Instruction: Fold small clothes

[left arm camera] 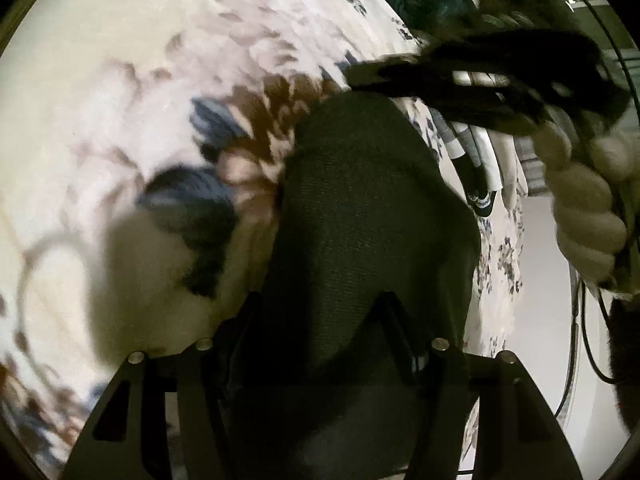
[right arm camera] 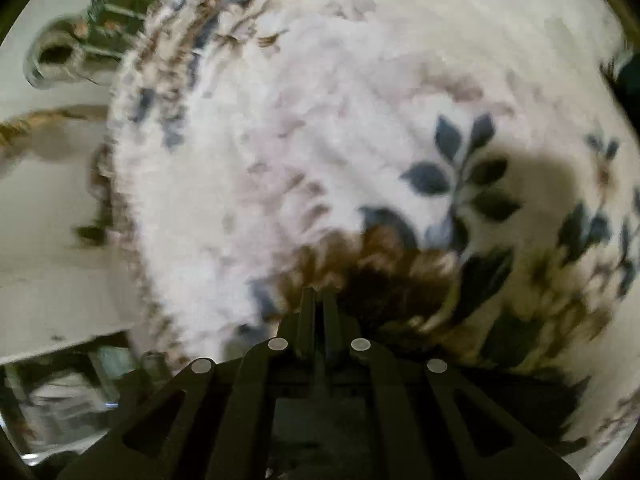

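A: Left gripper (left arm camera: 320, 320) first. What are its fingers doing?

B: Standing about half apart, with a dark green knit garment (left arm camera: 372, 208) running up between them. The cloth is filling the gap, but whether the pads are actually pressing on it, I cannot tell; the cloth is hiding them.

A: And where is that garment lying?

B: It is draping over the floral bedspread (left arm camera: 120, 100), a white fuzzy cover with blue leaves and brown flowers. From the left gripper the dark cloth is stretching away toward the upper right.

A: Anything at its far end?

B: The right gripper (left arm camera: 360, 78) is showing there in the left wrist view, blurred, its tip near the garment's far edge. A hand (left arm camera: 584, 200) is wrapping its handle at the right edge. Touching or just above, I cannot say.

A: The right gripper's own view?

B: Its fingers (right arm camera: 306, 312) are sitting together, nothing visible between them. The tips are pointing down at a brown flower on the bedspread (right arm camera: 320, 100). No dark cloth is showing at those tips from this view.

A: Other things around?

B: Past the bedspread's edge on the right, some pale and striped clothes (left arm camera: 476, 152) are lying bunched, too blurred to sort out. A pale floor (right arm camera: 48, 280) is showing beyond the cover's edge.
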A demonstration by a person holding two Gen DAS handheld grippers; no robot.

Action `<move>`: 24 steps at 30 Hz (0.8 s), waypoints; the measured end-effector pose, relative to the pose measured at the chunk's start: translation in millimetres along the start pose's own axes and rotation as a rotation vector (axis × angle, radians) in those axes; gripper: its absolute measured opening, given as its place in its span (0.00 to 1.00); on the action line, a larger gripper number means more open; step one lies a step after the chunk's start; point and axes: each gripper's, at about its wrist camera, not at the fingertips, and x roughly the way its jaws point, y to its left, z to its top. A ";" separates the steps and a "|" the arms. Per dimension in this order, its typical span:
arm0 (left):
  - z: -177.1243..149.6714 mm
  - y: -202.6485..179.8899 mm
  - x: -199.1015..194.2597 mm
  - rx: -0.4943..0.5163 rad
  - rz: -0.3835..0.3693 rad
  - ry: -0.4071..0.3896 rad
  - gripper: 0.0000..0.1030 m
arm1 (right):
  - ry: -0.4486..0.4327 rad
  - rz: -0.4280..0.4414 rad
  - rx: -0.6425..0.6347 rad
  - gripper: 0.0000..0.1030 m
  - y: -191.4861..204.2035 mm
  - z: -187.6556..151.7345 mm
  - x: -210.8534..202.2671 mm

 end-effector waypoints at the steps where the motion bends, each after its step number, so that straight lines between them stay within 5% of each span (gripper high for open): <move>1: 5.2 -1.7 -6.6 0.004 0.000 -0.011 0.54 | 0.012 0.032 0.021 0.06 -5.2 -3.4 -6.7; 2: 12.4 -3.1 -13.9 0.005 0.001 -0.029 0.54 | -0.008 0.049 0.040 0.16 -13.7 -11.1 -21.7; 3: 19.6 -4.0 -19.4 0.005 -0.006 -0.044 0.54 | -0.048 0.053 0.048 0.38 -21.4 -19.8 -36.9; 5: 39.5 -6.0 -26.6 0.008 -0.007 -0.075 0.54 | -0.136 0.041 0.088 0.58 -50.5 -46.4 -75.6; 9: 80.1 -11.8 -11.9 0.050 0.009 -0.071 0.54 | -0.242 -0.047 0.232 0.60 -126.8 -106.9 -126.4; 13: 100.8 -22.4 18.2 0.110 0.008 -0.003 0.51 | -0.255 -0.094 0.347 0.61 -192.0 -162.0 -132.7; 14: 102.6 -24.9 22.9 0.124 0.021 0.001 0.43 | -0.245 -0.092 0.351 0.61 -201.9 -171.3 -127.9; 15: 103.4 -28.4 26.5 0.136 0.022 0.006 0.21 | -0.233 -0.085 0.353 0.61 -210.5 -176.6 -122.2; 16: 104.8 -31.2 31.3 0.147 0.029 0.015 0.10 | -0.224 -0.072 0.352 0.61 -216.1 -180.8 -114.3; 18: 105.2 -31.6 33.6 0.144 0.033 0.013 0.08 | -0.215 -0.039 0.355 0.61 -226.8 -181.9 -96.0; 19: 105.4 -30.7 33.1 0.135 0.027 0.007 0.07 | -0.223 -0.019 0.363 0.59 -230.4 -181.9 -90.7; 21: 106.8 -25.2 32.6 0.091 0.010 0.002 0.07 | -0.288 0.027 0.385 0.01 -239.1 -179.6 -82.0; 24: 109.4 -12.9 30.5 0.014 -0.017 -0.005 0.07 | -0.425 0.077 0.469 0.00 -250.1 -178.8 -89.3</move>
